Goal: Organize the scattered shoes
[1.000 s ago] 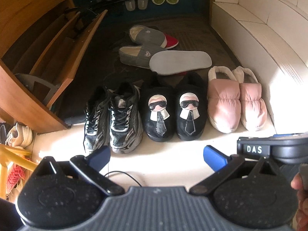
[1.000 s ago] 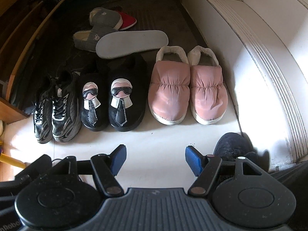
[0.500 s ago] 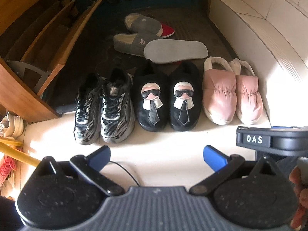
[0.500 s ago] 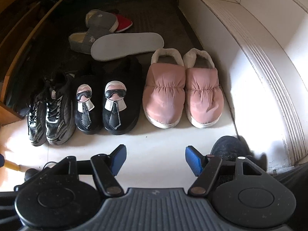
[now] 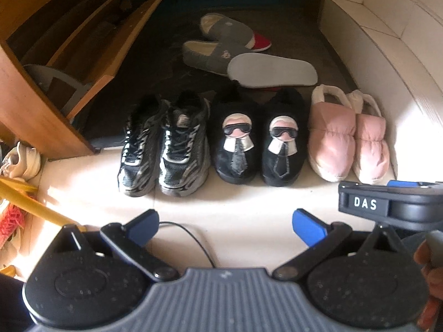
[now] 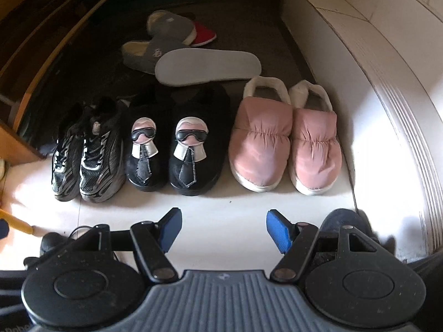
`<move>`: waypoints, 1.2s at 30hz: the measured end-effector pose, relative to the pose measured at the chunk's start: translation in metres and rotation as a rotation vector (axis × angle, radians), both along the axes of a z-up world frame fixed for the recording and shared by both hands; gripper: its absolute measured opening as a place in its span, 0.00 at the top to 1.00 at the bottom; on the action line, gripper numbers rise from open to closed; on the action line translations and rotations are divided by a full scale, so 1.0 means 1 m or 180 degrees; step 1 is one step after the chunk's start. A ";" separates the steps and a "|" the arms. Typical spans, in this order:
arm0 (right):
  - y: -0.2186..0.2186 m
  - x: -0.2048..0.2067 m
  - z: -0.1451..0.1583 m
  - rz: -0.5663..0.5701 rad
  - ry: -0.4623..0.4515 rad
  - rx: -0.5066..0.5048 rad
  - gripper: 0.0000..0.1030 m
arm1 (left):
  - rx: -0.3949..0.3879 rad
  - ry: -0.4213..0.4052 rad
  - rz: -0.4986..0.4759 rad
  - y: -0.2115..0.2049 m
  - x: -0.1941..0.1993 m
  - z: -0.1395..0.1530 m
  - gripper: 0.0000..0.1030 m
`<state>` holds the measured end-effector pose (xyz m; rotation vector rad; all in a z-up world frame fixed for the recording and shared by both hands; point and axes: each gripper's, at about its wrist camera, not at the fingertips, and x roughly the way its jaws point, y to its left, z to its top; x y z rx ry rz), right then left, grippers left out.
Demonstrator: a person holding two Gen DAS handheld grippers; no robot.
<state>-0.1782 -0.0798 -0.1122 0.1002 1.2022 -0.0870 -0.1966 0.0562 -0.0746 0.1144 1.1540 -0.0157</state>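
"DAS" reads white on the right tool's black body point(image 5: 387, 204); both tools, left point(image 5: 225, 225) and right point(image 6: 224, 228), spread empty above pale floor point(image 6: 221, 204), facing black character slippers point(image 5: 257, 144).

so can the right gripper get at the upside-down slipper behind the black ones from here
Probably yes, from above. The right gripper is open and empty, and the overturned slipper lies sole up with nothing on top. The black slippers stand in front, so it would likely have to reach over them.

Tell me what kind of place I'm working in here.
Probably a home entryway: a wooden shoe cabinet, shoe pairs lined up on the floor such as the pink slippers, and a dark mat by a white step.
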 end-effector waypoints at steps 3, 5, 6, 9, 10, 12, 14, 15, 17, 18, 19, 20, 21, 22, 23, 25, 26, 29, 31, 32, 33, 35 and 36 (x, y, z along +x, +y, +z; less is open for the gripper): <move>0.004 0.001 -0.002 0.0016 0.0023 0.0018 0.34 | -0.0046 0.0006 0.0041 0.004 0.001 -0.001 0.00; 0.005 0.002 -0.004 0.0026 0.0036 0.0032 0.34 | -0.0032 0.0011 0.0044 0.006 0.001 -0.001 0.00; 0.006 0.003 -0.004 0.0026 0.0040 0.0034 0.34 | -0.0026 0.0015 0.0045 0.006 0.001 -0.002 0.00; 0.007 0.004 -0.004 0.0030 0.0043 0.0033 0.34 | -0.0020 0.0020 0.0051 0.008 0.000 -0.003 0.00; 0.008 0.004 -0.004 0.0036 0.0041 0.0031 0.34 | -0.0015 0.0022 0.0055 0.008 0.000 -0.003 0.00; 0.009 0.005 -0.004 0.0047 0.0038 0.0029 0.34 | -0.0009 0.0023 0.0062 0.009 0.001 -0.003 0.00; 0.010 0.005 -0.004 0.0059 0.0035 0.0026 0.34 | -0.0009 0.0023 0.0068 0.011 0.001 -0.003 0.00; 0.010 0.006 -0.003 0.0064 0.0033 0.0024 0.34 | -0.0007 0.0022 0.0073 0.011 0.001 -0.003 0.00; 0.011 0.006 -0.003 0.0076 0.0030 0.0022 0.34 | -0.0001 0.0022 0.0078 0.012 0.001 -0.003 0.00; 0.012 0.006 -0.003 0.0082 0.0028 0.0020 0.34 | -0.0003 0.0020 0.0077 0.012 0.001 -0.003 0.00; 0.012 0.006 -0.003 0.0087 0.0027 0.0019 0.34 | -0.0005 0.0019 0.0076 0.012 0.001 -0.002 0.00; 0.013 0.007 -0.003 0.0093 0.0025 0.0018 0.34 | -0.0006 0.0017 0.0075 0.012 0.001 -0.002 0.00; 0.014 0.007 -0.003 0.0099 0.0023 0.0016 0.34 | -0.0008 0.0016 0.0074 0.012 0.001 -0.002 0.00; 0.014 0.007 -0.003 0.0105 0.0022 0.0015 0.34 | -0.0010 0.0014 0.0073 0.012 0.001 -0.002 0.00; 0.015 0.007 -0.003 0.0110 0.0020 0.0013 0.34 | -0.0012 0.0013 0.0072 0.012 0.001 -0.002 0.00; 0.015 0.008 -0.001 0.0104 0.0011 0.0010 0.34 | -0.0015 0.0010 0.0070 0.012 0.001 -0.001 0.00; 0.015 0.008 0.000 0.0100 0.0005 0.0008 0.34 | -0.0017 0.0009 0.0069 0.012 0.001 -0.001 0.00; 0.014 0.008 0.004 0.0091 -0.0024 0.0025 0.34 | -0.0022 0.0004 0.0066 0.012 0.001 0.000 0.00; 0.014 0.009 0.005 0.0092 -0.0054 0.0011 0.34 | -0.0026 0.0001 0.0064 0.012 0.001 0.000 0.00; 0.013 0.010 0.006 0.0092 -0.0069 0.0004 0.34 | -0.0028 0.0000 0.0063 0.012 0.001 0.000 0.00; 0.014 0.011 0.006 0.0088 -0.0075 -0.0016 0.34 | -0.0030 -0.0002 0.0062 0.012 0.001 0.000 0.00; 0.015 0.012 0.005 0.0091 -0.0072 -0.0043 0.34 | -0.0003 -0.0001 0.0054 0.013 0.000 -0.003 0.00; 0.017 0.011 0.004 0.0090 -0.0060 -0.0047 0.34 | -0.0003 0.0007 0.0057 0.014 0.000 -0.004 0.00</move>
